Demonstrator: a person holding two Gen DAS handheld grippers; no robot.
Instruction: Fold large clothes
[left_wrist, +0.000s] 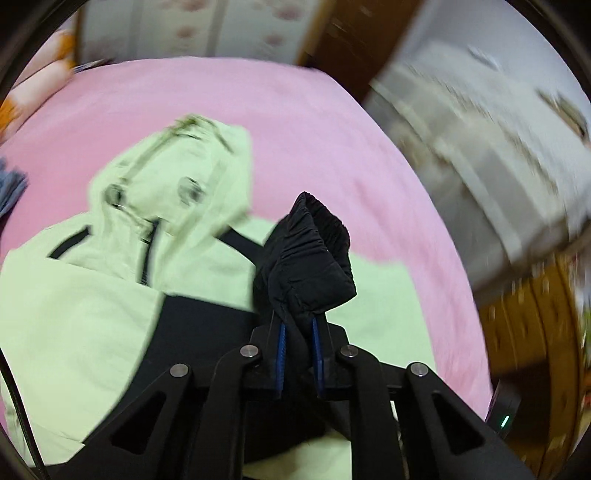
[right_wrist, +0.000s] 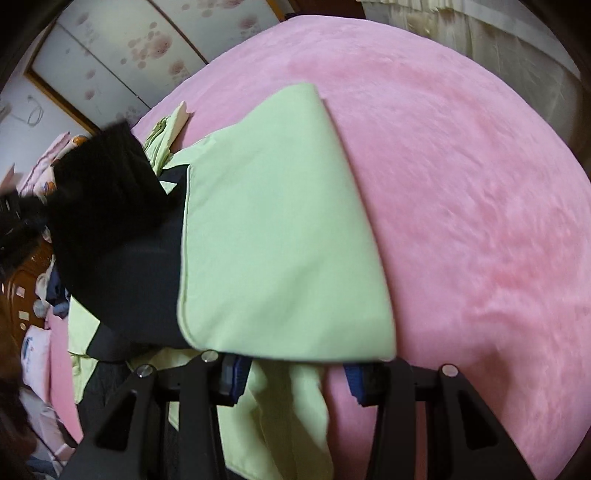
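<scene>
A pale green hooded jacket (left_wrist: 92, 314) with black panels lies spread on a pink bed (left_wrist: 314, 129), its hood (left_wrist: 177, 177) pointing away from me. My left gripper (left_wrist: 297, 321) is shut on the black elastic cuff (left_wrist: 310, 251) of one sleeve and holds it above the jacket. In the right wrist view that black sleeve (right_wrist: 103, 192) rises at the left. My right gripper (right_wrist: 295, 363) sits at the near edge of a flat green panel (right_wrist: 277, 221). Its jaws stand apart, a green fold hangs loosely between the pads (right_wrist: 238, 376), and the panel's hem hides its fingertips.
The pink bed (right_wrist: 461, 184) stretches bare to the right of the jacket. A wardrobe with flowered doors (right_wrist: 129, 48) stands behind the bed. Pillows and loose clothes (right_wrist: 37, 350) pile up at the left. Brown wooden furniture (left_wrist: 524, 332) borders the bed's right side.
</scene>
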